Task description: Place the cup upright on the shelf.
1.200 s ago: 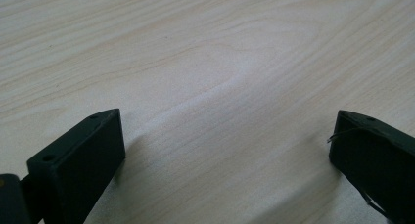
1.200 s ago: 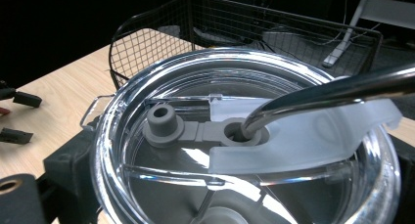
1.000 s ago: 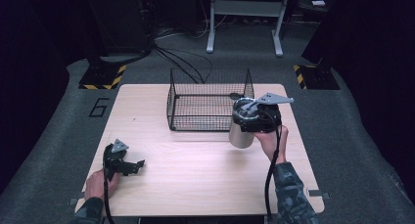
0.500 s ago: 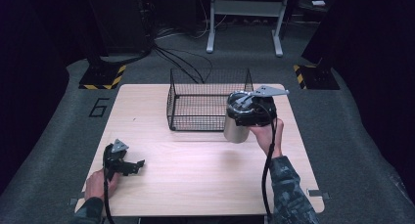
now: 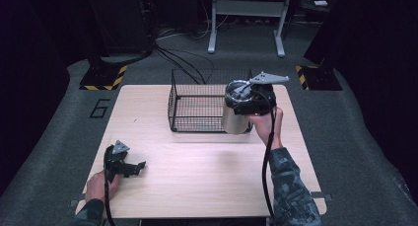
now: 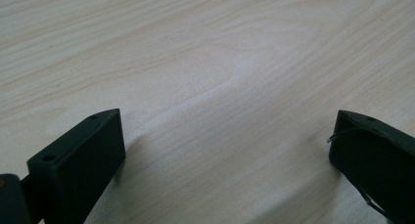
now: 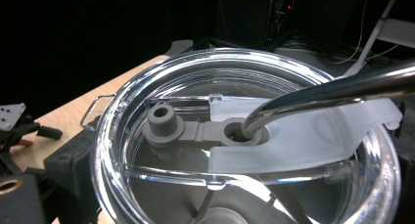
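At the left of the pale wooden bench (image 5: 207, 186), near its front edge, the person's left hand (image 5: 98, 185) rests with the left tool (image 5: 132, 168) lying low on the wood; the left gripper view shows its two black jaws spread wide apart with bare wood grain between them, so it is released and empty. Moving right, a black wire basket (image 5: 197, 107) stands toward the back of the bench, open at the top and apparently empty. Just beside the basket's right front corner, the right tool (image 5: 245, 103) is clenched on a stainless steel tumbler (image 5: 234, 118), held upright and seemingly lifted off the wood, though whether its base touches the bench cannot be told. The right gripper view looks down on the tumbler's clear plastic lid (image 7: 244, 150), with a grey stopper (image 7: 162, 120) flipped out of the drink hole and a metal straw (image 7: 323, 94) rising from it. The step in hand looks like carrying the tumbler into the basket. To do it well, keep the cup level so the straw and lid stay put, raise it until the base clears the wire rim, move it over the open middle of the basket, then lower it straight down and let go only once it stands on the mesh floor.
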A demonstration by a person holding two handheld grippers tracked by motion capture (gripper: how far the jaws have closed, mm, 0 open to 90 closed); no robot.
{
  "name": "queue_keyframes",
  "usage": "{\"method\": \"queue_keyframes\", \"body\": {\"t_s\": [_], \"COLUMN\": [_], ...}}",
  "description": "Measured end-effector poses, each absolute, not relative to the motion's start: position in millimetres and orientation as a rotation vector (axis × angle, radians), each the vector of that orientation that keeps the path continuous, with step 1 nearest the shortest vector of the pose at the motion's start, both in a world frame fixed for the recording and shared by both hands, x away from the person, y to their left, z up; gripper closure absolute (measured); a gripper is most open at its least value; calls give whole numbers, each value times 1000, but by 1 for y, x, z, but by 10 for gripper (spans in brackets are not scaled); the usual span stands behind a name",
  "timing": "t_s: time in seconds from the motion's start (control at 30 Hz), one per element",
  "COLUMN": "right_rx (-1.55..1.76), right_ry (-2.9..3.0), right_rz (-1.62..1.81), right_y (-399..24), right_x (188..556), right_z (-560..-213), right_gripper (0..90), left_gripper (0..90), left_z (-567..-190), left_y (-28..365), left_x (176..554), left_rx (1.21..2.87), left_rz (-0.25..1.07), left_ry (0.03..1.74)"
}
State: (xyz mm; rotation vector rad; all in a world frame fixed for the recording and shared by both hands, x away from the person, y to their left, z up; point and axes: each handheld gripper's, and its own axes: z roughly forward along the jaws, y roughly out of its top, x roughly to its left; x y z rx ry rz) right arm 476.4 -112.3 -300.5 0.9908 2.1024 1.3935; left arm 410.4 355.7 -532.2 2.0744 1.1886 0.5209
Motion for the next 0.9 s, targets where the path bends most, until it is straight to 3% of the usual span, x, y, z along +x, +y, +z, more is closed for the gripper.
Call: {"method": "queue_keyframes", "body": {"t_s": [0.4, 0.9], "right_rx": [1021, 1051], "right_ry": [2041, 2032], "right_rz": [1399, 1350], "right_y": [-98, -80], "right_x": [509, 539], "right_z": [-282, -289], "right_gripper": [39, 39], "left_gripper": [0, 0], "left_z": [-532, -532], "left_y": [356, 356], "left_x": [411, 410], "left_rx": [2079, 2074], "left_rz": [526, 521], "left_ry": [1184, 1189]}}
